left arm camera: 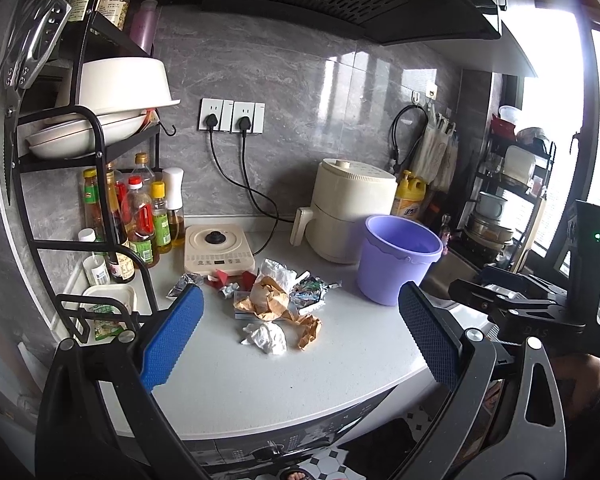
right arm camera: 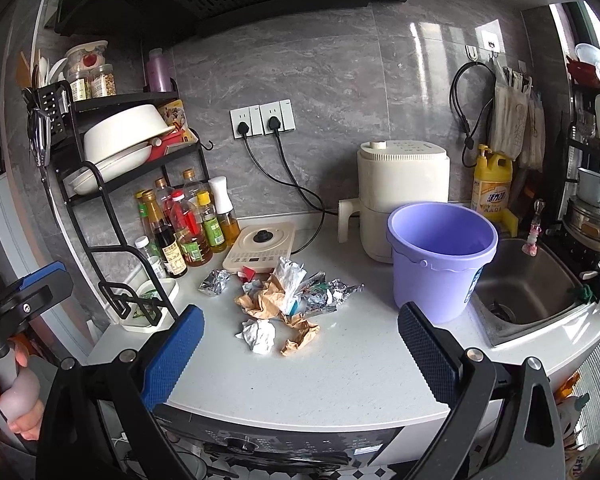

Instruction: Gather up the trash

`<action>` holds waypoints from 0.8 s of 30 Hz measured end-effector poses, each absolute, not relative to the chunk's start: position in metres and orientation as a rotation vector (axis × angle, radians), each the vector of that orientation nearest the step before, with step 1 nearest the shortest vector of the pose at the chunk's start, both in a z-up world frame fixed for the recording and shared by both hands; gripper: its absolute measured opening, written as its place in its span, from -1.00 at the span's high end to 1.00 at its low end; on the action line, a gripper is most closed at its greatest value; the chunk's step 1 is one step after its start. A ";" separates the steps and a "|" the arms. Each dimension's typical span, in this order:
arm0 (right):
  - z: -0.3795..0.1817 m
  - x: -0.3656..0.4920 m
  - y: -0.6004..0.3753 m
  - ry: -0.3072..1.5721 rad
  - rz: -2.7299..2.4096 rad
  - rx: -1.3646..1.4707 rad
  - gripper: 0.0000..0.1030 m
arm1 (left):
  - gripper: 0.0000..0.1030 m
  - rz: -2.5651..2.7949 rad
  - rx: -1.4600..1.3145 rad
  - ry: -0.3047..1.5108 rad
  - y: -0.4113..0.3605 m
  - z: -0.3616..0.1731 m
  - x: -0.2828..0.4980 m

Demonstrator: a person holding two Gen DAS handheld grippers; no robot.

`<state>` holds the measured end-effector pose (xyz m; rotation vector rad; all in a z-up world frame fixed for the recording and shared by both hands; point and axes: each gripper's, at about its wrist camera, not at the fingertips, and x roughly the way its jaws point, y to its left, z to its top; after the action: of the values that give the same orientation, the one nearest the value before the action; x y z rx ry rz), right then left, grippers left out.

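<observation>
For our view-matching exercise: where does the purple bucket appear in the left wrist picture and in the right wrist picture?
Left wrist view: purple bucket right of centre, in front of the cream air fryer.
Right wrist view: purple bucket right of centre, beside the sink.
Shared landmark: the crumpled trash pile to the bucket's left.

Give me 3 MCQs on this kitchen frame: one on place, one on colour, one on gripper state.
1. Where is the trash pile?
A. in the sink
B. on the counter, left of the bucket
C. on the rack

2. What colour is the bucket?
A. purple
B. green
C. red

3. How do both grippers stand?
A. shut on paper
B. shut on nothing
C. open, holding nothing

Answers:
1 B, the crumpled paper and foil lie on the counter beside the bucket.
2 A, its wall and rim are purple.
3 C, the left gripper and right gripper show their blue pads spread wide with nothing between.
</observation>
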<state>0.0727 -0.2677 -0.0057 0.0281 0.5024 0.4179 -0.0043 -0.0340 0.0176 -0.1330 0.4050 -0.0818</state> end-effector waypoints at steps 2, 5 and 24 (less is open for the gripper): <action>-0.005 0.075 -0.268 0.503 0.417 0.028 -0.85 | -0.88 -0.082 -0.136 0.404 -0.034 0.018 -0.003; -0.005 0.078 -0.267 0.505 0.414 0.033 -0.85 | -0.88 -0.080 -0.136 0.406 -0.033 0.019 0.001; -0.052 0.160 -0.260 0.677 0.425 0.057 -0.85 | -0.88 -0.094 -0.190 0.538 -0.013 -0.034 0.088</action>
<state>0.1603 -0.2601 -0.0523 0.0575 0.6770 0.4247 0.0875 -0.0128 -0.0337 -0.1905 0.5383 -0.0944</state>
